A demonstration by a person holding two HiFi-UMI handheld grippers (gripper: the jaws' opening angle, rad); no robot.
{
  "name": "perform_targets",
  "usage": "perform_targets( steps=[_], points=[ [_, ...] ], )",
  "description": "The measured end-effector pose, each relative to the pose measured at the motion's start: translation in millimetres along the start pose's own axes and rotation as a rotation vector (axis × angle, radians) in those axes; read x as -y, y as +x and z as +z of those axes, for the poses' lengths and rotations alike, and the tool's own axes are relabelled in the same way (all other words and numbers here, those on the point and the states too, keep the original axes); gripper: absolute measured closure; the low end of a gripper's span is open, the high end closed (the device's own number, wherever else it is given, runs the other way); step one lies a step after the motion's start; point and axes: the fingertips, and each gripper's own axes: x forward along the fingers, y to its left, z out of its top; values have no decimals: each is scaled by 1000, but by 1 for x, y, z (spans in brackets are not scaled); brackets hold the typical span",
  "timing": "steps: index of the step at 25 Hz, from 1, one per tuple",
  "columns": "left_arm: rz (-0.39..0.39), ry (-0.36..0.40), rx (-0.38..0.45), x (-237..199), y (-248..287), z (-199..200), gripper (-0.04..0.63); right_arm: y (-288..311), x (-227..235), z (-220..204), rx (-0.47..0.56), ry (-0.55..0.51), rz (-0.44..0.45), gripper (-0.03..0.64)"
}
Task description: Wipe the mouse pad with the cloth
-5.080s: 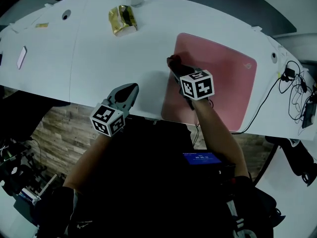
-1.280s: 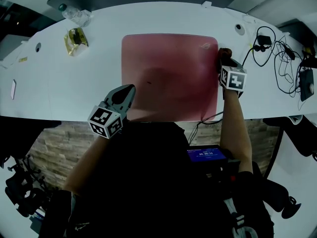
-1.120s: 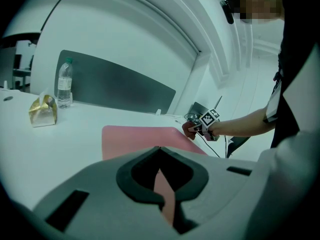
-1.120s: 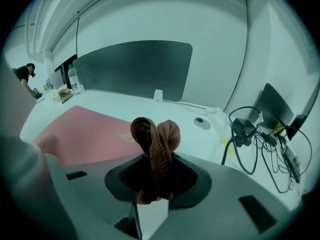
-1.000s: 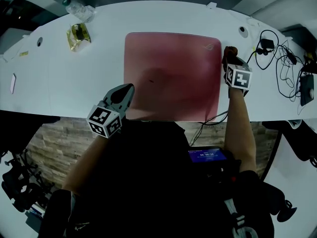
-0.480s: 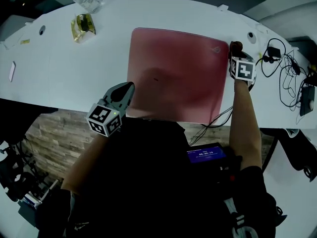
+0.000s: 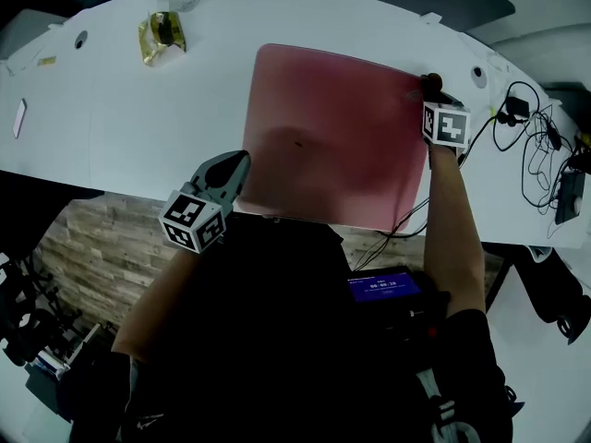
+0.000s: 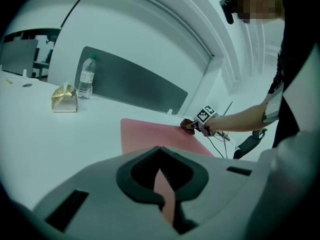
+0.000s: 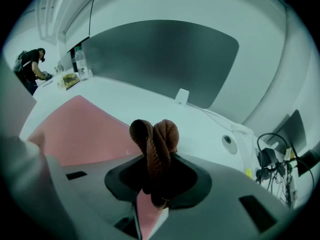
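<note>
Right claw (image 7: 432,87) clamped on brown cloth (image 9: 155,140), now at mouse pad (image 7: 332,137) 2 o'clock corner. Seconds ago, at 9 o'clock edge. Sweep across looks done. Left claw (image 7: 230,165) together, empty, at 7 o'clock.

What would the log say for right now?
right gripper: shut on cloth | cloth: at mouse pad's far right corner | left gripper: shut, empty

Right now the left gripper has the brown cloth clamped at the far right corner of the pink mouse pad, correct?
Wrong gripper. The right gripper has the brown cloth clamped at the far right corner of the pink mouse pad; the right gripper view shows it between the jaws. The left gripper holds nothing and sits by the pad's near left edge.
</note>
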Motion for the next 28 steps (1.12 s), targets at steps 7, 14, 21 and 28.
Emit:
perform_targets(
  steps=[7, 14, 21, 28],
  points=[
    [5, -12, 13, -13, -14, 2, 588, 4, -38, 18, 8, 23, 42, 495],
    [15, -23, 26, -31, -30, 2, 587, 6, -82, 36, 27, 65, 118, 495],
    [29, -9, 51, -45, -47, 8, 587, 9, -138, 61, 39, 43, 207, 497],
    [71, -42, 76, -60, -64, 2, 588, 16, -190, 86, 57, 89, 314, 497]
  ],
)
